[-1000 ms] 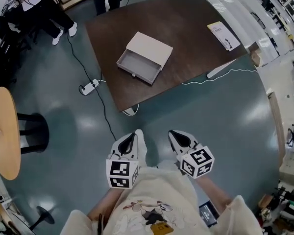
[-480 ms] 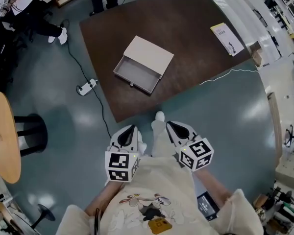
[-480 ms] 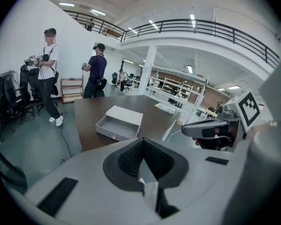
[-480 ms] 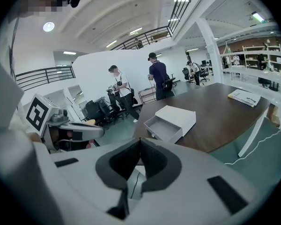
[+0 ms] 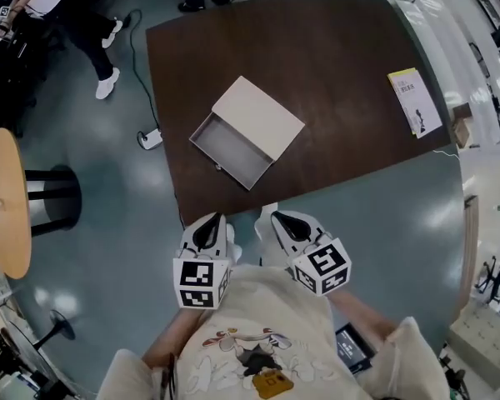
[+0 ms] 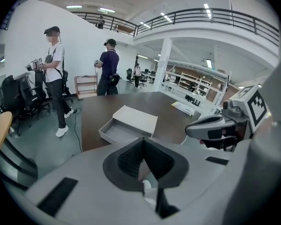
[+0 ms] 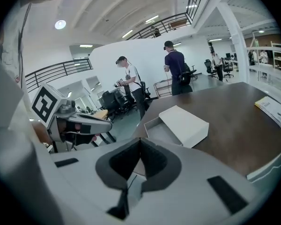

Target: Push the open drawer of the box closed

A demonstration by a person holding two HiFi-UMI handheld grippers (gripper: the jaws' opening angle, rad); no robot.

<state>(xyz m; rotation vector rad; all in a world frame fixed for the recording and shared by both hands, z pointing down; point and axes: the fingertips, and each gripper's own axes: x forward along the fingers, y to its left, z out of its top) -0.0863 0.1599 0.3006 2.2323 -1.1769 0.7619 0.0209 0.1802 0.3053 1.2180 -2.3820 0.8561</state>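
Observation:
A pale cardboard box [image 5: 261,117] lies on the dark brown table [image 5: 342,73], with its drawer [image 5: 227,150] pulled out toward the table's near-left corner. The drawer looks empty. Both grippers hang close to the person's body, short of the table's near edge and apart from the box. My left gripper [image 5: 210,227] is shut with nothing in it. My right gripper [image 5: 282,222] also looks shut and empty. The left gripper view shows the box [image 6: 129,123] ahead past the shut jaws, with the right gripper [image 6: 210,126] beside. The right gripper view shows the box [image 7: 180,124] too.
A booklet [image 5: 416,100] lies at the table's right edge. A round wooden side table [image 5: 3,202] stands at the left. A power strip [image 5: 150,138] with a cable lies on the floor by the table's left side. Two people [image 6: 53,78] stand beyond the table.
The person has stepped toward the table, so the box and table edge lie closer to both grippers. Both grippers stay shut and side by side.

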